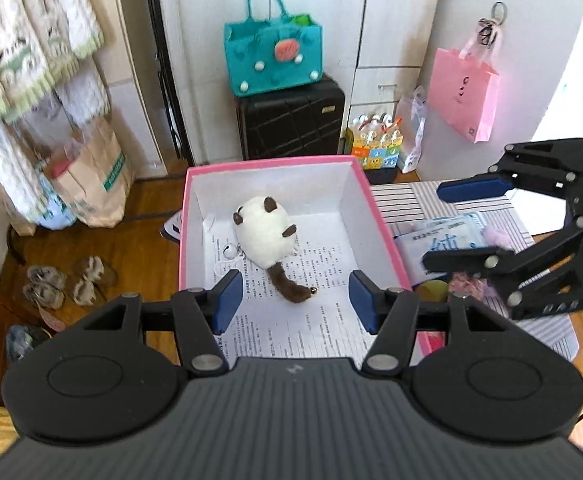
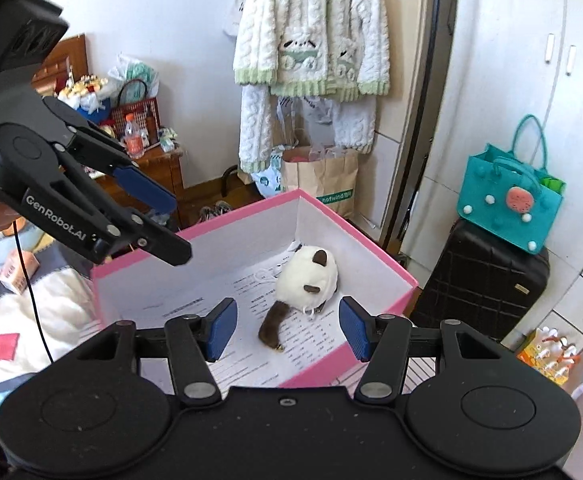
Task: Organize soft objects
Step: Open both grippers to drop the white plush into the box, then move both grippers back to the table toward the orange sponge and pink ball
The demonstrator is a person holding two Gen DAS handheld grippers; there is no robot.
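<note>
A white plush cat with brown ears and tail (image 1: 266,240) lies inside a pink box (image 1: 269,164) with a white inside, on a printed paper sheet. It also shows in the right wrist view (image 2: 309,276), in the same pink box (image 2: 375,252). My left gripper (image 1: 296,300) is open and empty, hovering over the box's near end. My right gripper (image 2: 287,328) is open and empty above the box's near edge. The right gripper shows in the left wrist view (image 1: 447,224), over the striped table to the right of the box. The left gripper shows in the right wrist view (image 2: 163,224).
A striped cloth (image 1: 407,196) to the right of the box carries a blue-and-white packet (image 1: 443,240) and a pale purple fluffy thing (image 1: 497,236). A black suitcase (image 1: 291,120) with a teal bag (image 1: 275,60) stands behind. Paper bags (image 1: 91,176) and slippers (image 1: 67,280) are on the floor at left.
</note>
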